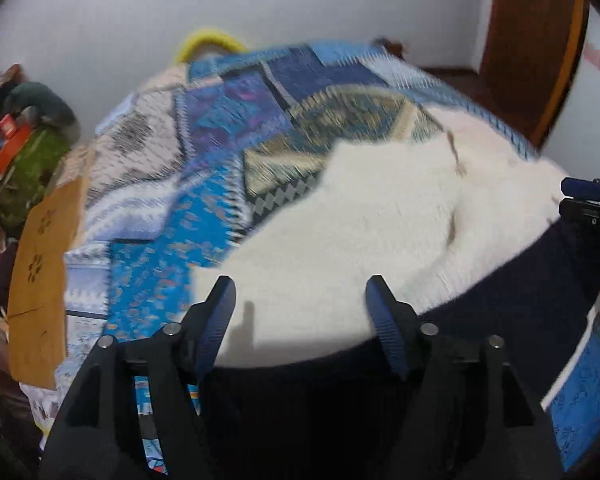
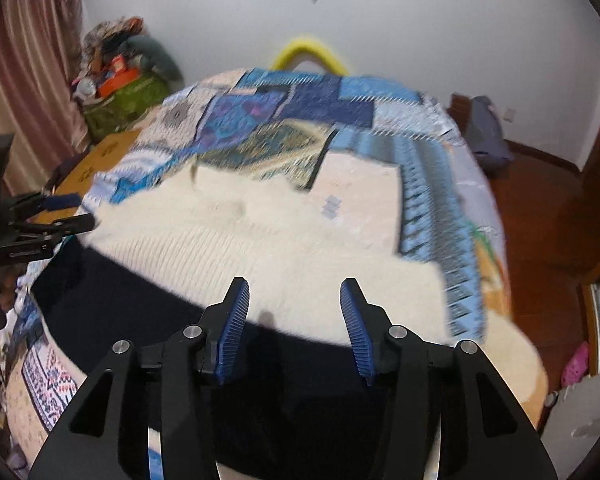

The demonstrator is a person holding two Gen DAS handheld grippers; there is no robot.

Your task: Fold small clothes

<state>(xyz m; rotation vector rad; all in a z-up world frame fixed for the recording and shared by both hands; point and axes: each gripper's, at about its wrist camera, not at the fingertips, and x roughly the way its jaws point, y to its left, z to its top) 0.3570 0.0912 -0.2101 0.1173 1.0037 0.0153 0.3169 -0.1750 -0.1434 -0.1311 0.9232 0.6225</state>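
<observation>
A white fluffy knitted garment (image 1: 364, 216) lies spread on the blue patterned bedspread (image 1: 204, 216); it also shows in the right wrist view (image 2: 300, 248). A dark navy garment (image 1: 460, 332) lies along its near edge, also seen in the right wrist view (image 2: 148, 312). My left gripper (image 1: 302, 292) is open and empty above the white garment's near left part. My right gripper (image 2: 294, 292) is open and empty above the white garment's near edge. Each gripper shows at the edge of the other's view, the right one (image 1: 584, 196) and the left one (image 2: 66, 210).
A brown wooden board (image 1: 44, 280) stands at the bed's left side. A cluttered pile with a green bag (image 2: 128, 100) sits by the curtain. A yellow hoop (image 2: 308, 50) is behind the bed. A wooden door (image 1: 532, 40) and red floor (image 2: 540, 208) lie to the right.
</observation>
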